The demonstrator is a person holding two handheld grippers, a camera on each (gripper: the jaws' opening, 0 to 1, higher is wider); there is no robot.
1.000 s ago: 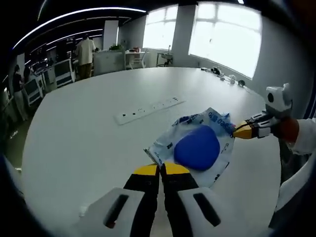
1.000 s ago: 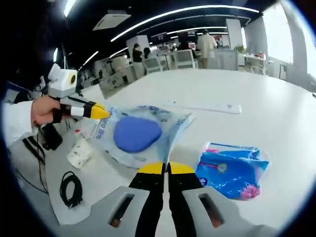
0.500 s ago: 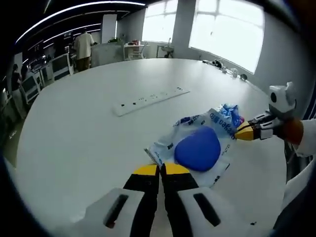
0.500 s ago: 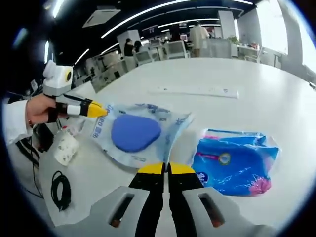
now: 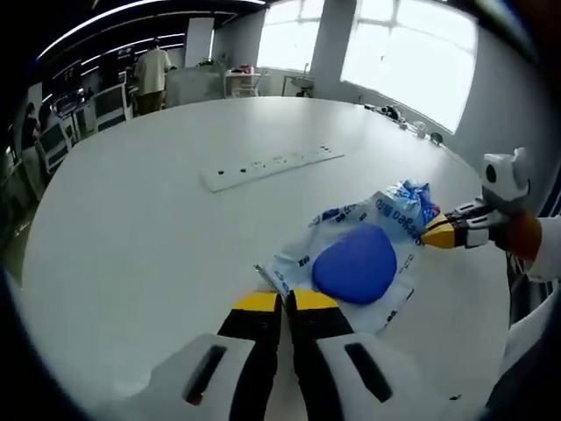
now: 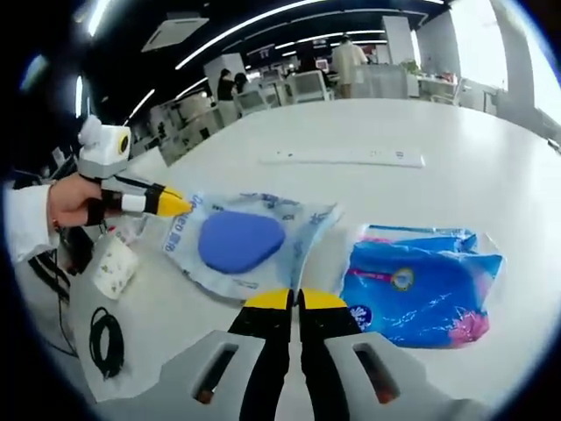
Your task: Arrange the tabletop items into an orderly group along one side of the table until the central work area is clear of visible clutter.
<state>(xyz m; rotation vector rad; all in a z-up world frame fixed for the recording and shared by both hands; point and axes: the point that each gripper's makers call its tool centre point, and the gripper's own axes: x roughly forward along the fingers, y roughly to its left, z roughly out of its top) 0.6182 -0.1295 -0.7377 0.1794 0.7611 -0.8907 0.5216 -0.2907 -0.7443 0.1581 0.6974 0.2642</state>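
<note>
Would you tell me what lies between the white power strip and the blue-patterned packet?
Only bare white table separates the power strip from the blue-patterned packet, seen in the right gripper view.

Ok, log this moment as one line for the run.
left hand-held gripper: shut on clear bag edge | right hand-held gripper: shut on same bag | blue packet: beside bag
</note>
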